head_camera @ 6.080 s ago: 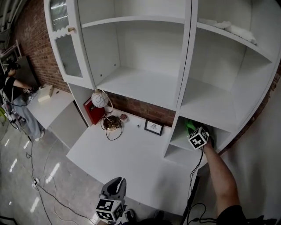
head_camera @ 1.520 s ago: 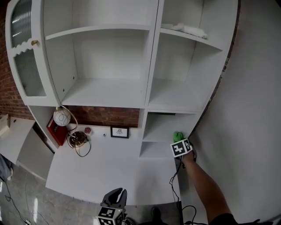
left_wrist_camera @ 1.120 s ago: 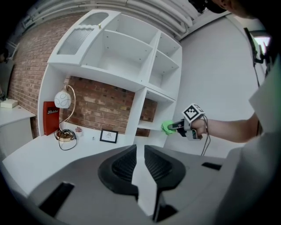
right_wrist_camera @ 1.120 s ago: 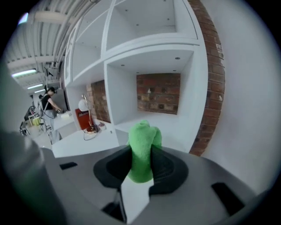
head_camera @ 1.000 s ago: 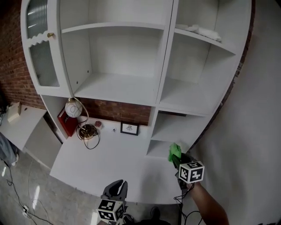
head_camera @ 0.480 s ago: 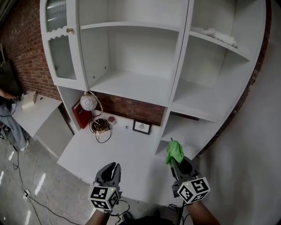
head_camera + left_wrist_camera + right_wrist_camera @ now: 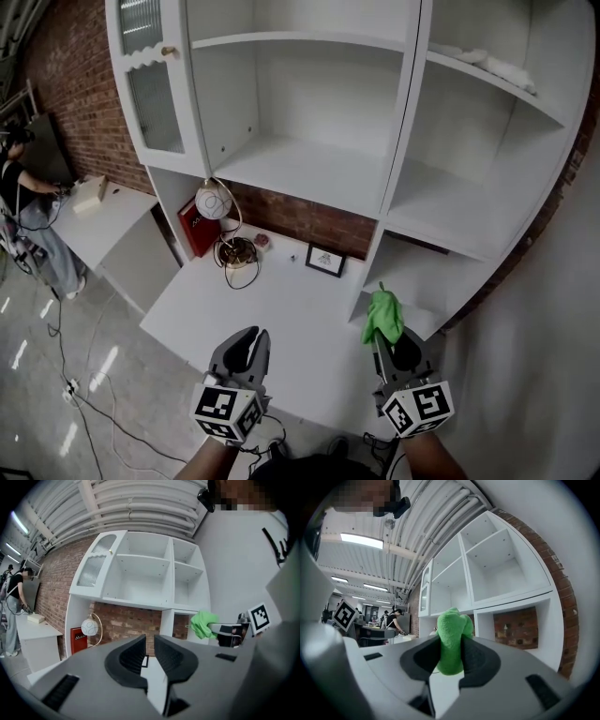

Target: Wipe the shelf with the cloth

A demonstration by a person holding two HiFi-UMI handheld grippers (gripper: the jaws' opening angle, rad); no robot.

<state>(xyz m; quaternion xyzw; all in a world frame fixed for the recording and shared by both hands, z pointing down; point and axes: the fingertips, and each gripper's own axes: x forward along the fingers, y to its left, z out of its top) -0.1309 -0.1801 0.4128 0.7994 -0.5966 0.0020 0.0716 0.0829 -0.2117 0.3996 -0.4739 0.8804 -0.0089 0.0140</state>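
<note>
A green cloth (image 7: 382,317) sticks up from my right gripper (image 7: 386,343), which is shut on it and held low over the right front of the white desk top (image 7: 272,319). In the right gripper view the cloth (image 7: 452,629) bulges between the two jaws of that gripper (image 7: 451,645). The white shelf unit (image 7: 309,173) stands ahead, its low right compartment (image 7: 417,281) just beyond the cloth. My left gripper (image 7: 251,336) hangs at the lower left, shut with nothing in it, as the left gripper view (image 7: 150,641) confirms. The cloth (image 7: 204,623) shows there at the right.
On the desk sit a globe lamp (image 7: 212,202), a red box (image 7: 195,228), a coiled cable (image 7: 236,253) and a small picture frame (image 7: 325,262). A glass door (image 7: 155,94) stands open at upper left. White fabric (image 7: 487,61) lies on the top right shelf. A person (image 7: 28,220) stands far left.
My right gripper has drawn the cloth out of the low right compartment and back toward me. The left gripper has risen a little into view.
</note>
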